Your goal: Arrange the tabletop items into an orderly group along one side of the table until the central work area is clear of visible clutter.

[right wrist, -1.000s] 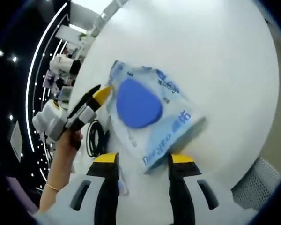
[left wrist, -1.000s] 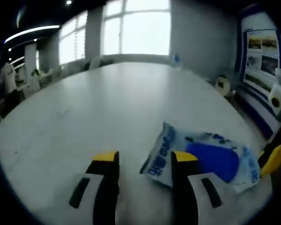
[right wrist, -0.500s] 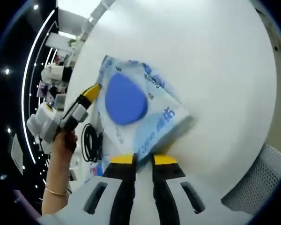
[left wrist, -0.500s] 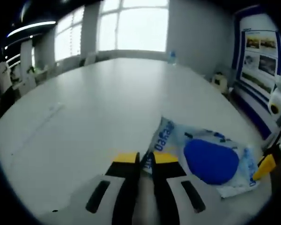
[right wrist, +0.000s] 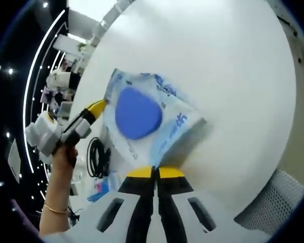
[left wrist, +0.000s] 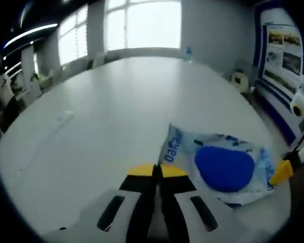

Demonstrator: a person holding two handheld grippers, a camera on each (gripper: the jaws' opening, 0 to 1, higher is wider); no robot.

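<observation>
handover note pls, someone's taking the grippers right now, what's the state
Left gripper: jaws shut on one corner of the blue-and-white packet.
Right gripper: jaws shut on the packet's opposite edge.
The packet is pinched from both ends over the white table; whether it is lifted cannot be told.
A black cable coil lies near the table edge by the left hand.
Done: packet gripped. Left: carry it to the side group, then tidy the rest.

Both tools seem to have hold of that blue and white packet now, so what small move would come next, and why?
Probably lift the packet slightly and carry it toward the table edge. Both the left tool and right tool look closed on opposite edges of it, and it lies in open tabletop.
</observation>
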